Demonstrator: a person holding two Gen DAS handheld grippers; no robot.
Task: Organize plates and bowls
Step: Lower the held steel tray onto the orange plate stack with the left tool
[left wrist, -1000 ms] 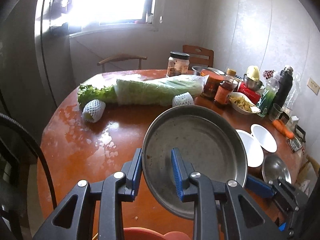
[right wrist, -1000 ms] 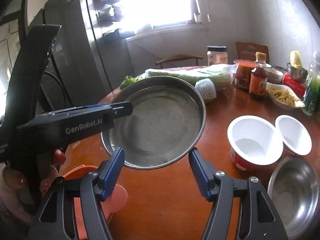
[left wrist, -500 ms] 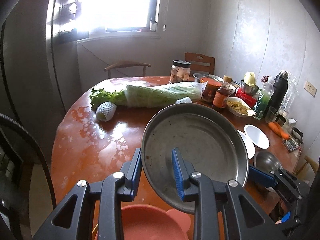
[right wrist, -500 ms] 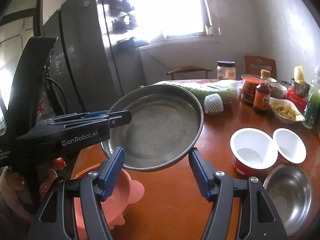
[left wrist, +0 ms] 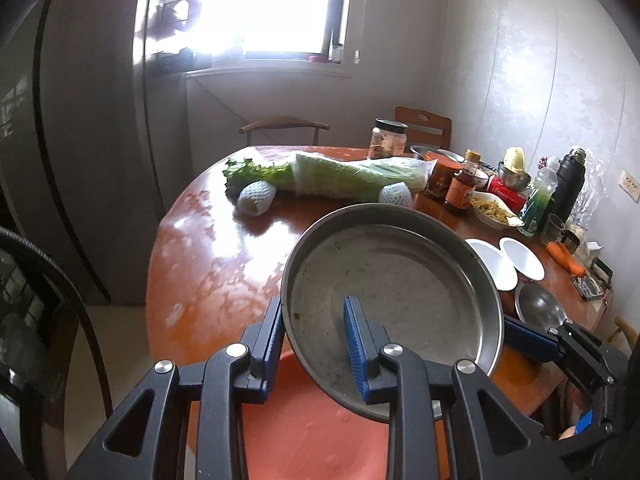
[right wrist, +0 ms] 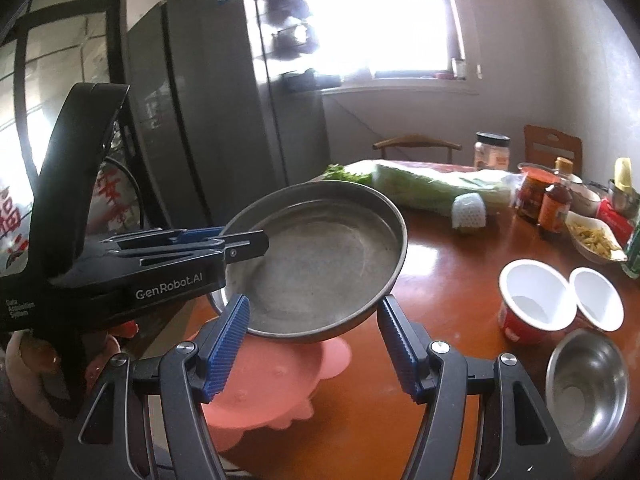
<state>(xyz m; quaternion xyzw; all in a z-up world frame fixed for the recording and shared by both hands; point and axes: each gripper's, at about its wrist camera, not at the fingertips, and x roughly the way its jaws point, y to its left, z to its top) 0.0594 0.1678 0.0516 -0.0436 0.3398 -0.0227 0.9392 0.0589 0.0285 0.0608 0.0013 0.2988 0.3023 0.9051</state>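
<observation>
A round metal plate (left wrist: 400, 292) hangs tilted above the table. My left gripper (left wrist: 313, 308) is shut on its near rim, one pad inside and one outside. From the right wrist the same plate (right wrist: 320, 264) shows with the left gripper (right wrist: 240, 246) clamped on its left rim. Under it a pink plate (right wrist: 272, 392) lies at the table's near edge (left wrist: 320, 432). My right gripper (right wrist: 313, 308) stands open just before the plate's near edge, pads not pressing on it. Two white bowls (right wrist: 536, 304) (right wrist: 596, 298) and a small steel bowl (right wrist: 586, 388) sit to the right.
The round wooden table (left wrist: 208, 280) carries wrapped cabbage (left wrist: 352, 178), two foam-netted fruits (left wrist: 254, 198), jars, sauce bottles (left wrist: 462, 188), a food dish (left wrist: 496, 210), a thermos (left wrist: 568, 180) and carrots (left wrist: 566, 256). A fridge (right wrist: 224, 120) stands at the left, with chairs behind the table.
Both grippers have drawn back toward the table's near edge, the right one also rising. The metal plate came along in the left gripper. The pink plate has come into view beneath it.
</observation>
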